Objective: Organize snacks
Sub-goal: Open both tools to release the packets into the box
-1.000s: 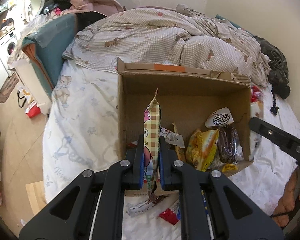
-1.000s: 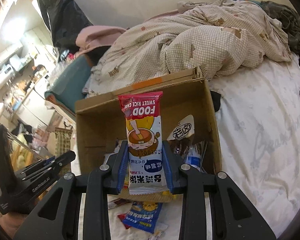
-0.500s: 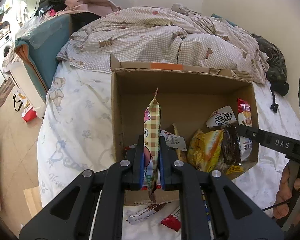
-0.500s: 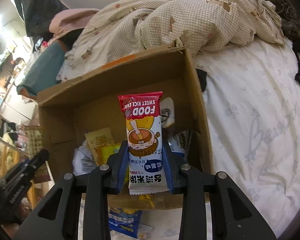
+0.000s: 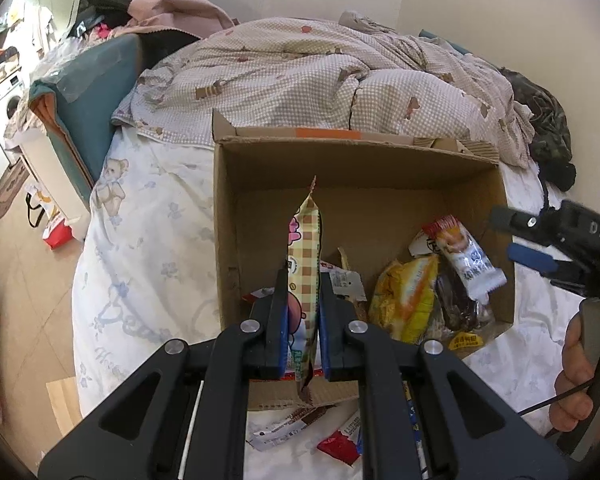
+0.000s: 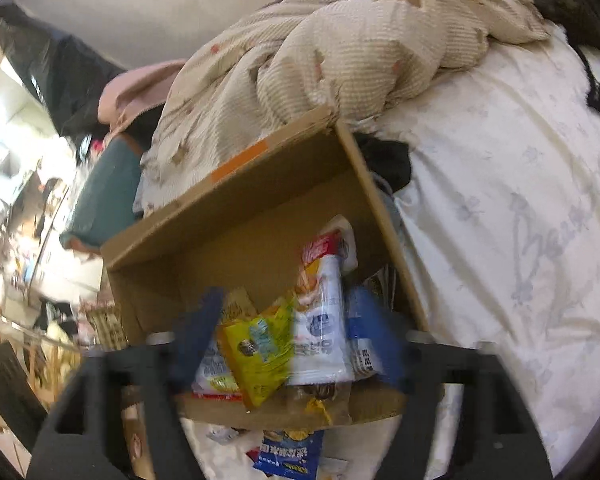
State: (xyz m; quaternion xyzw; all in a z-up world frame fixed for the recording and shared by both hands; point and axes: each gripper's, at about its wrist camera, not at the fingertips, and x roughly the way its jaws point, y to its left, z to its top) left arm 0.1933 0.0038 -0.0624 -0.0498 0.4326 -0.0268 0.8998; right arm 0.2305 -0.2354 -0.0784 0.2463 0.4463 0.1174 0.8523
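Bedding fills the room's background: a bed (image 5: 148, 248) with a pale printed sheet carries an open cardboard box (image 5: 364, 184), and a checked quilt (image 5: 320, 80) lies bunched behind it.

Inside the box, toward its right side, snack packets lie heaped: a white and red rice cake packet (image 5: 466, 256) slants across the top of a yellow packet (image 5: 408, 296) and a dark brown packet (image 5: 458, 304). From the right wrist view the same rice cake packet (image 6: 322, 312) lies in the box beside the yellow packet (image 6: 260, 348), with the box wall (image 6: 260, 196) rising behind them. A few more wrappers lie loose on the sheet in front of the box, among them a red wrapper (image 5: 338, 446) and a blue packet (image 6: 290, 454).

The left claw (image 5: 303, 332) angles downward over the box's near edge, closed tight on a tall checked packet (image 5: 305, 264) with pink print, which stands upright and edge-on between its blue pads.

The right claw (image 6: 292, 336) also tilts down toward the box, blurred in its own view. Its jaws are opening, spread wide to either side of the heap; the rice cake packet sits between them, free of the pads. In the left wrist view this right claw (image 5: 536, 240) reaches in from the right above the box's right wall, with the person's hand (image 5: 580, 372) on its handle below.
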